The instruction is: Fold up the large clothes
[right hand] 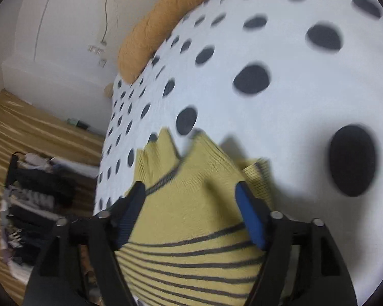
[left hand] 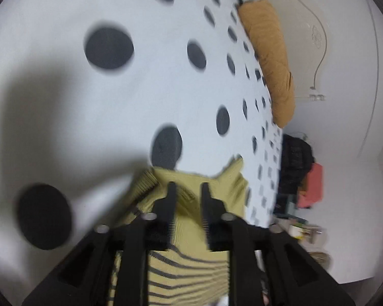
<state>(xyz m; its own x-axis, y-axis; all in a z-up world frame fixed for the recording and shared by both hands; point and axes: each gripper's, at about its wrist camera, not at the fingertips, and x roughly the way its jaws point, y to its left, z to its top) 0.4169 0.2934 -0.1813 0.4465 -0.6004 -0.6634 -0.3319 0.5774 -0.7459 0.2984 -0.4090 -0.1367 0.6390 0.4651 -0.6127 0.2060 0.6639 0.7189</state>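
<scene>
Both grippers, left gripper [left hand: 187, 187] and right gripper [right hand: 190, 187], are held apart above the yellow knitted grey-striped sweater [right hand: 191, 229], gripping nothing.

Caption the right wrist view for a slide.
Open right gripper above a yellow striped sweater on a polka-dot bed sheet.

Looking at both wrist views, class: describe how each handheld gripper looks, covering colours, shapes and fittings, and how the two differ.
The left gripper is black throughout: two narrow fingers with ridged inner faces on angular black brackets with cut-out openings, joined by round silver pins. The right gripper has the same black brackets and silver pins, but its fingers carry blue pads. No cables, markings, hands or sleeves show.
</scene>
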